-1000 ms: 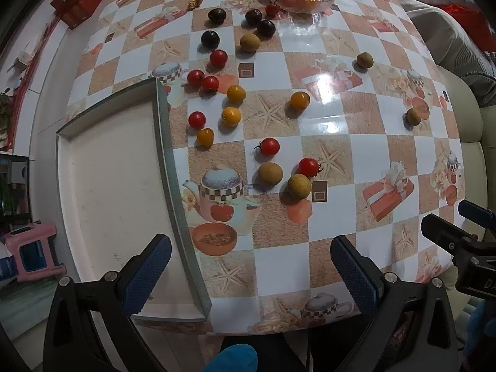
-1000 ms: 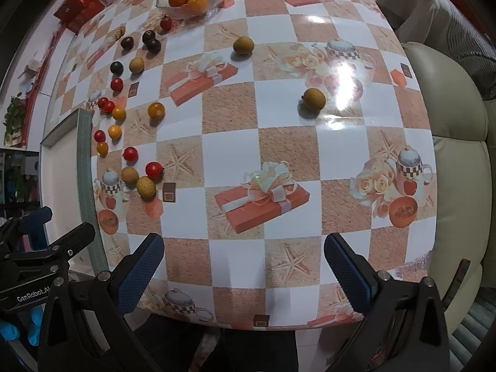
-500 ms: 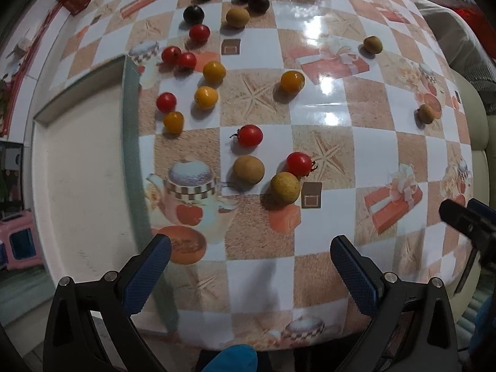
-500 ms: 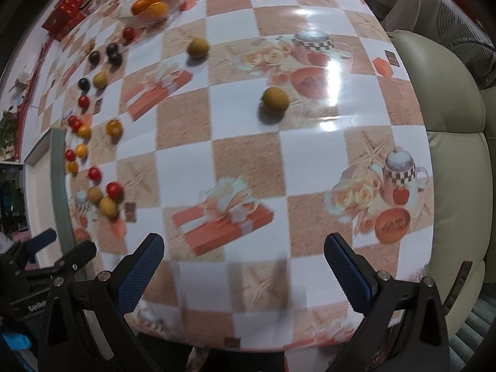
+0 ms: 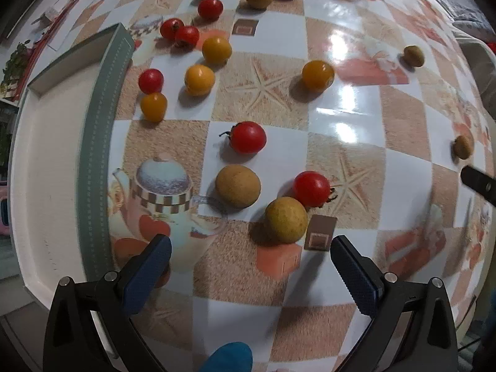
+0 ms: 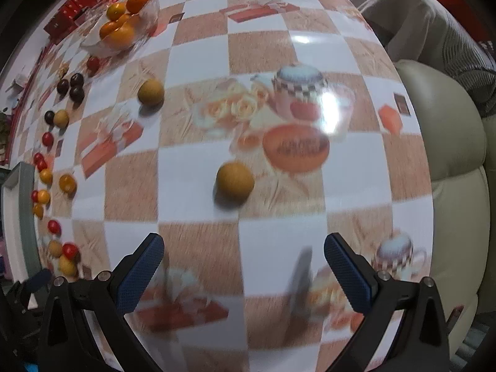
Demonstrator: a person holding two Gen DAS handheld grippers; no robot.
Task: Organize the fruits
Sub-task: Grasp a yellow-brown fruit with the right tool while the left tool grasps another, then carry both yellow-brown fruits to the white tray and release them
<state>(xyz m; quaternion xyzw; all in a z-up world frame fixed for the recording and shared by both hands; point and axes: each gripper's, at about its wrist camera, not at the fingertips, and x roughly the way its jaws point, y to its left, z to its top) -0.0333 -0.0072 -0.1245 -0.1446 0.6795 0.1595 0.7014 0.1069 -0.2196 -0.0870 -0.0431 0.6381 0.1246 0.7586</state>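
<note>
Over the checkered tablecloth [image 5: 347, 99], the left gripper [image 5: 251, 266] hovers with its jaws spread wide, nothing between them, and a tan fruit [image 5: 285, 223] sits just ahead, touching a red tomato [image 5: 311, 188]. Beside them lies the white tray [image 5: 46, 167]. The right gripper [image 6: 243, 268] gapes too, facing a lone brown fruit [image 6: 235, 181].

A home living room, judging by the furnishings. Desk [image 6: 272, 18] covered in glossy checkered oilcloth printed with teapots, gift boxes and starfish. Cream leather sofa [image 6: 449, 142] just beside its right edge, grey blanket [image 6: 427, 21] draped over the far end. Glass bowl [image 6: 93, 45] of oranges at the desk's far left corner, red gift boxes [image 6: 62, 21] beyond.
</note>
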